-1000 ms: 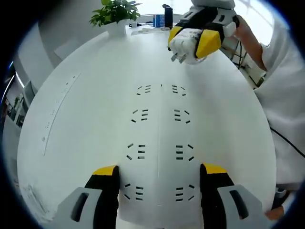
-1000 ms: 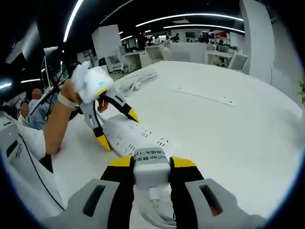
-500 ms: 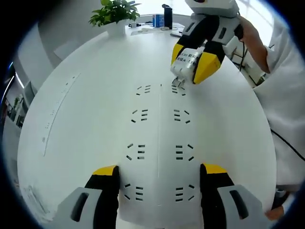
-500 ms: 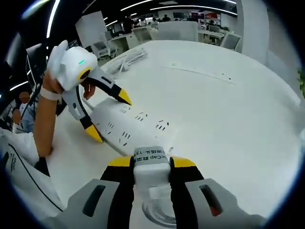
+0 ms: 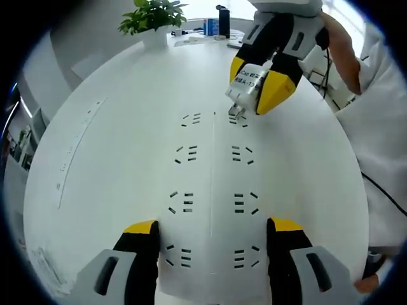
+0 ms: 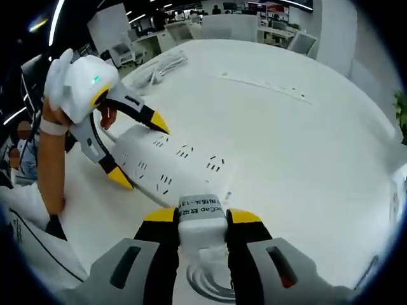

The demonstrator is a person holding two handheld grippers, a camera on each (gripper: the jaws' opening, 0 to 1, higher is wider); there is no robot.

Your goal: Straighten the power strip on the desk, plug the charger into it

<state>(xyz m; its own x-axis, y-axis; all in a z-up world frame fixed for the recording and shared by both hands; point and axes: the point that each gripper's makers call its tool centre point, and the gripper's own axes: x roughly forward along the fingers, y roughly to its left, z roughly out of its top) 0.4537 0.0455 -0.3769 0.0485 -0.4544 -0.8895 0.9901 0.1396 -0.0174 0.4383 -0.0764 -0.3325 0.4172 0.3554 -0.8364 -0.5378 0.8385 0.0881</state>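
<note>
Worktop (image 5: 102, 165) carries the power strip (image 5: 213, 184), which you straddle at its near end with your left hand-held gripper (image 5: 213, 244), jaws spread wide. Your right hand-held gripper (image 6: 201, 232) clamps the charger (image 6: 201, 216), prongs touching the strip's far socket (image 5: 238, 119).

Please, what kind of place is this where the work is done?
Probably an open-plan office. The power strip lies on a large white desk; behind it stand rows of desks with chairs under long ceiling lights, and a potted plant sits at the desk's far edge.
</note>
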